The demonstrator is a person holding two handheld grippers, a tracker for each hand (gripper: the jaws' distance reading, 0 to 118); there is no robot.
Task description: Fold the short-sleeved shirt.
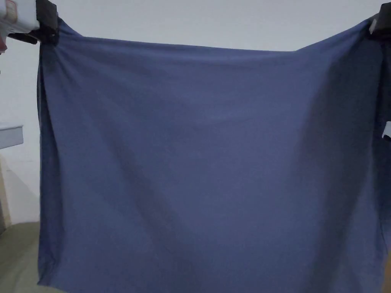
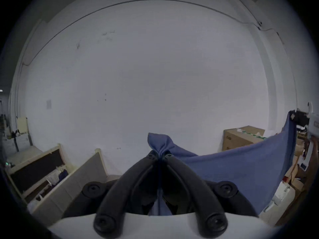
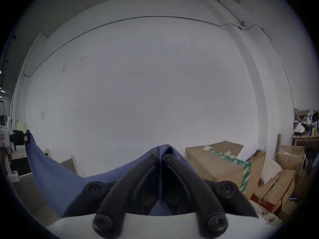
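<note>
Blue shirt [image 1: 206, 160] held up in the air as a hanging sheet, spread between the two tools, well in front of a pale wall [image 1: 214, 23]. The left tool [image 2: 160, 154] is clenched on one top corner, with a tuft of cloth bunched out beyond the jaw tips; the right tool [image 3: 160, 154] is clenched on the other top corner in the same way. The top edge sags slightly between them. Likely risks: either corner is pinched near its very end, so a sharp tug or shake could pull the cloth free and drop that side; uneven lowering could lay the shirt down skewed or creased. Hard to make out: sleeves and collar cannot be told apart in the hanging cloth; the right side runs off the head view; an olive surface [image 1: 17, 259] shows at lower left, but whether the hem touches it cannot be told.
</note>
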